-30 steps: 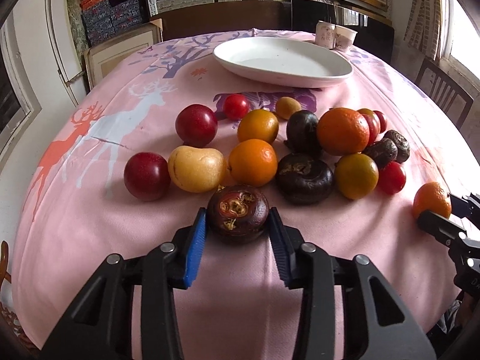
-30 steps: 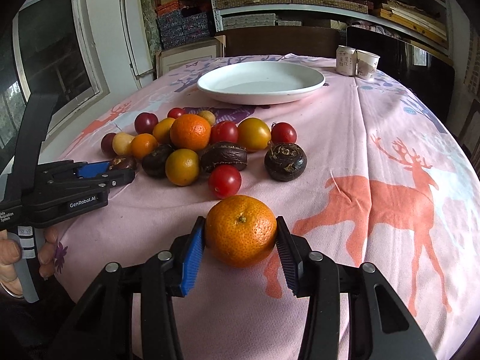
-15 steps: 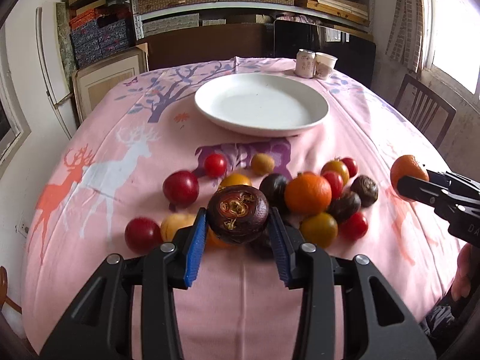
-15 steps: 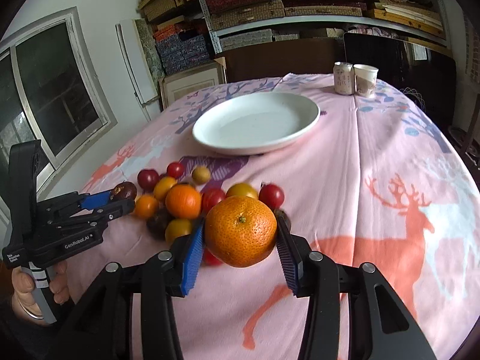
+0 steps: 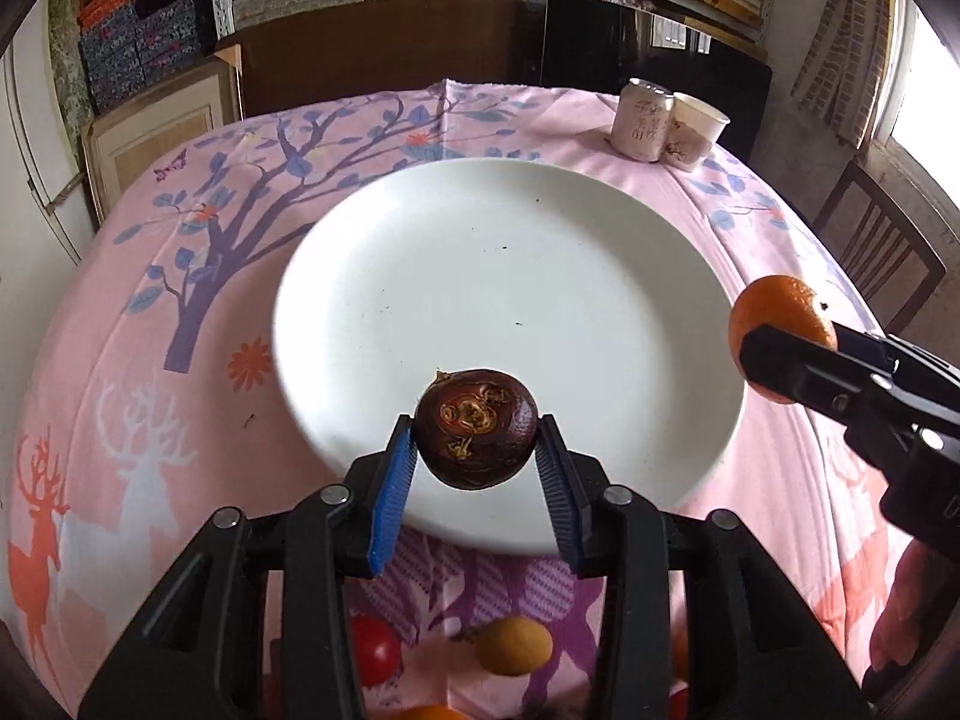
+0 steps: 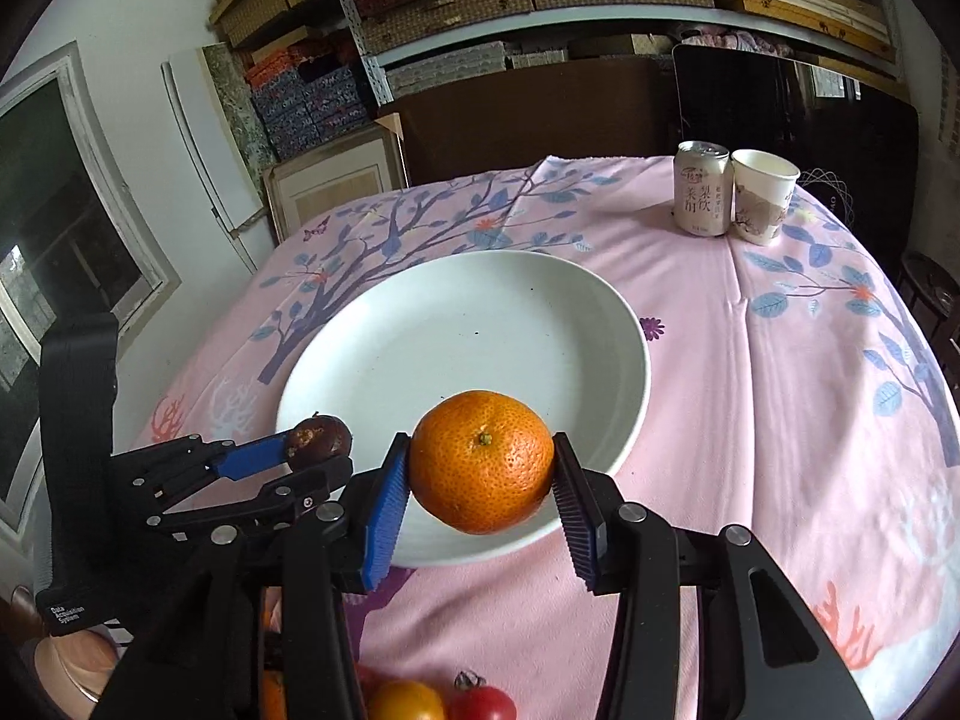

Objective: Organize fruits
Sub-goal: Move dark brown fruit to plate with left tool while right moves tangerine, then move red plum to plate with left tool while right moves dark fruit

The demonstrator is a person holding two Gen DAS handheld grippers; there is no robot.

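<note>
My left gripper [image 5: 477, 456] is shut on a dark brown water chestnut [image 5: 476, 429], held above the near rim of the white plate [image 5: 540, 276]. My right gripper [image 6: 482, 480] is shut on an orange mandarin [image 6: 482, 461], held over the plate's [image 6: 480, 324] near edge. In the left wrist view the mandarin [image 5: 780, 312] and the right gripper [image 5: 786, 354] sit at the plate's right side. In the right wrist view the left gripper [image 6: 315, 457] with the water chestnut [image 6: 319, 441] is at the left.
A drink can [image 6: 701, 189] and a paper cup [image 6: 763, 195] stand at the table's far right. Below the grippers lie a red tomato [image 5: 375, 651], a small yellow fruit [image 5: 514, 646] and more fruit [image 6: 405, 701]. A wooden chair [image 5: 882, 246] stands at the right; shelves rise behind.
Both grippers lifted their fruit off the cloth and carried it forward from the fruit pile to the plate. The pile has dropped out of sight below the grippers.
</note>
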